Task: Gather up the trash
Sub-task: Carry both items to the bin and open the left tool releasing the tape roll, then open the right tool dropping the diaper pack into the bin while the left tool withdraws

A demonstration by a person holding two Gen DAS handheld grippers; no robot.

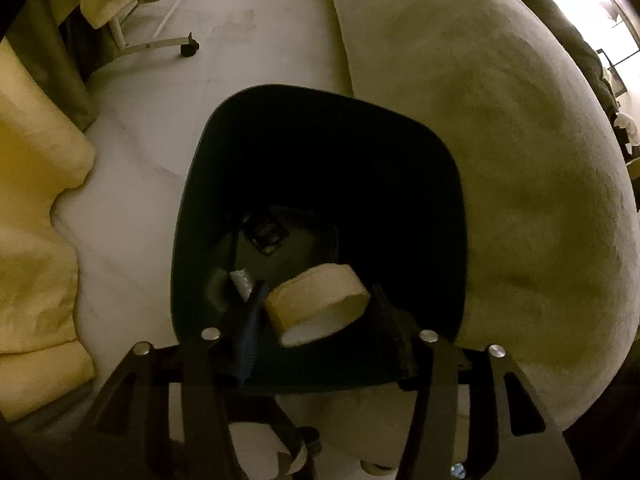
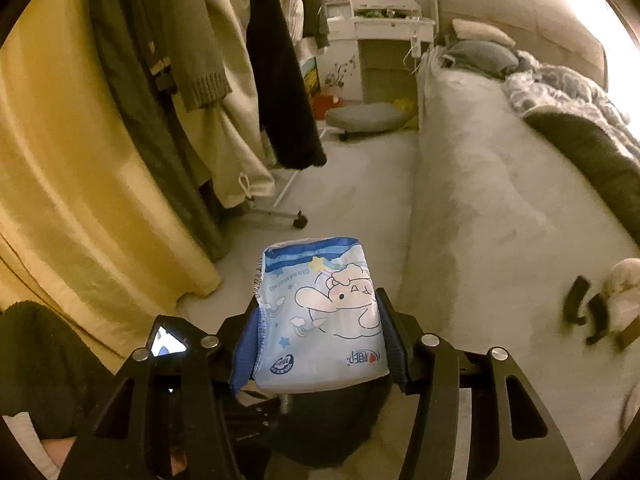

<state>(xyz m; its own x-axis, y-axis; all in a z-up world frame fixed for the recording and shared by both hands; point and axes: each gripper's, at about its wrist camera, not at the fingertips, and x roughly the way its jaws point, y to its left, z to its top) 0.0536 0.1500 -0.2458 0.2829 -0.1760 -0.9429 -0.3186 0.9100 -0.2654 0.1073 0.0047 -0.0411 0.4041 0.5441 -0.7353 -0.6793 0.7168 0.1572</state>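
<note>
A dark green bin (image 1: pixel 188 216) stands on the pale floor beside the bed, and my left gripper (image 1: pixel 316 316) points down into its mouth. A tan cardboard tape roll (image 1: pixel 320 296) sits tilted between the fingers, and the pads do not seem to press on it. At the bottom of the bin lie a dark wrapper (image 1: pixel 266 234) and a silvery scrap (image 1: pixel 242 280). My right gripper (image 2: pixel 318 320) is shut on a light blue tissue pack (image 2: pixel 320 312) printed with a white cartoon animal, held above the floor.
The bed (image 1: pixel 480 168) with a grey cover runs along the right. Yellow curtains (image 2: pixel 60 184) hang on the left. A clothes rack's castor leg (image 1: pixel 188 46) stands on the floor beyond the bin. A blurred black and white object (image 2: pixel 600 308) lies on the bed.
</note>
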